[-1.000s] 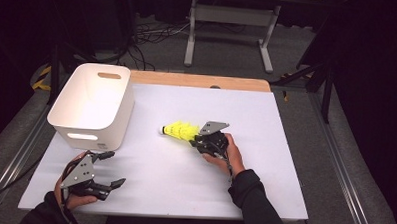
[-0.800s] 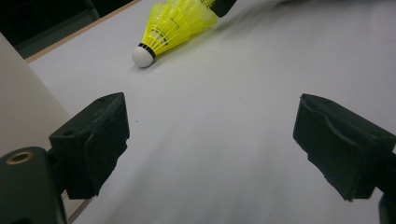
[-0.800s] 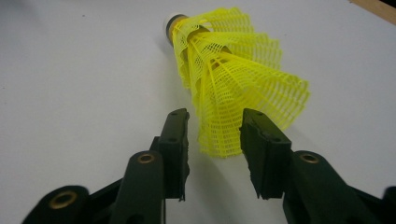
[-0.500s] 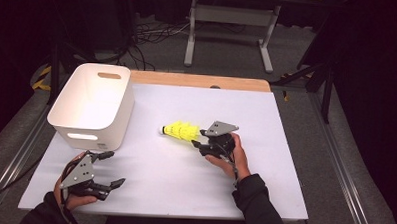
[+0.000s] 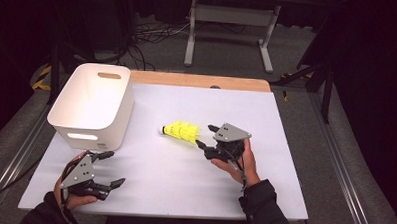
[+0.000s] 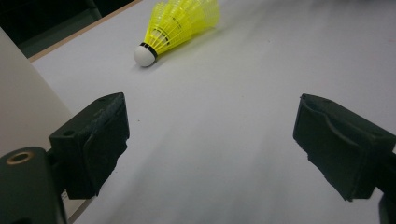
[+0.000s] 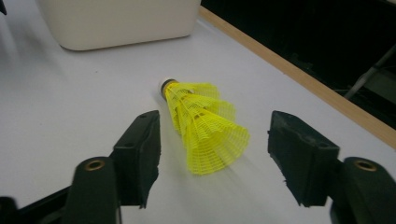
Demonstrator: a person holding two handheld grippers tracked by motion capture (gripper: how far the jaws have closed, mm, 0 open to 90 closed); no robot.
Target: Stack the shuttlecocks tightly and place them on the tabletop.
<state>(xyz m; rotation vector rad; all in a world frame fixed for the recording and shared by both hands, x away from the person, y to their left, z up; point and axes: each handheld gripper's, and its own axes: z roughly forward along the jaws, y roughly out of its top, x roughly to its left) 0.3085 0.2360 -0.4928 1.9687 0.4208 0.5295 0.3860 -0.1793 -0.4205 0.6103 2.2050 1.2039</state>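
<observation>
A yellow shuttlecock (image 5: 180, 130) with a white cork tip lies on its side on the white table (image 5: 184, 176), cork pointing toward the bin. My right gripper (image 5: 204, 134) sits just right of its skirt. Its jaws have just been opening and stand wide apart. In the right gripper view the shuttlecock (image 7: 205, 128) lies ahead of the gripper (image 7: 217, 122), and neither pad touches the skirt. My left gripper (image 5: 115, 167) rests open at the near left with nothing in it. Its own view shows the shuttlecock (image 6: 180, 23) far ahead of the gripper (image 6: 210, 126).
A white bin (image 5: 94, 106) with handle slots stands at the table's left, behind the left gripper; its wall (image 7: 116, 18) shows beyond the shuttlecock. A wooden strip (image 5: 197, 81) runs along the far edge. Dark floor, cables and a metal stand lie beyond.
The right gripper has pulled back to the right and lifted a little, its jaws spreading off the shuttlecock, which stays lying on the table. The left gripper has not moved.
</observation>
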